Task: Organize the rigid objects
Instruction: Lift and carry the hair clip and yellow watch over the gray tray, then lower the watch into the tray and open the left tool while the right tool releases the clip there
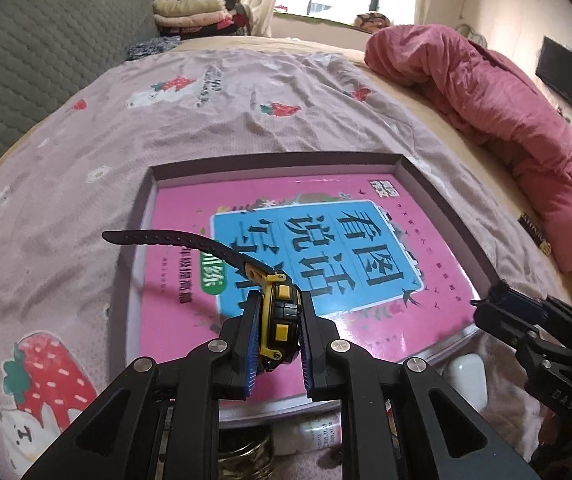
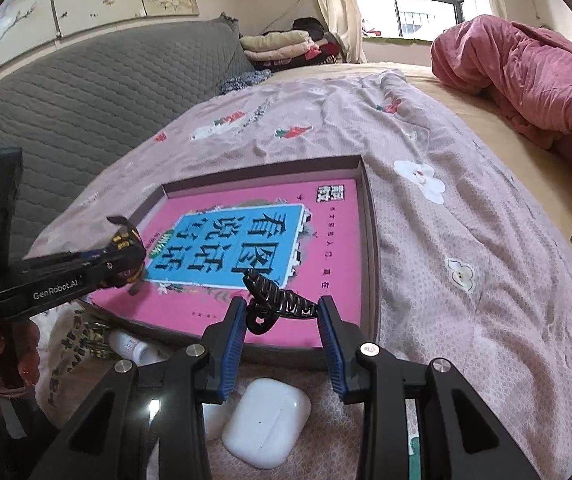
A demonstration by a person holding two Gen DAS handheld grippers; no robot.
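held a watch (image 1: 277,322) clamped in the left gripper (image 1: 276,344) and a hair claw (image 2: 276,300) in the right gripper (image 2: 282,332), both over the near edge of the box (image 1: 417,168), mid-carry; next probably called for lowering and releasing onto the book (image 1: 190,240).

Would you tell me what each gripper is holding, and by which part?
The left gripper clamps a yellow-and-black watch by its case, strap free. The right gripper holds a black hair claw clip by its ends.

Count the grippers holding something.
2. The left gripper clamps a watch over the book; the right gripper holds a black hair clip above the box.
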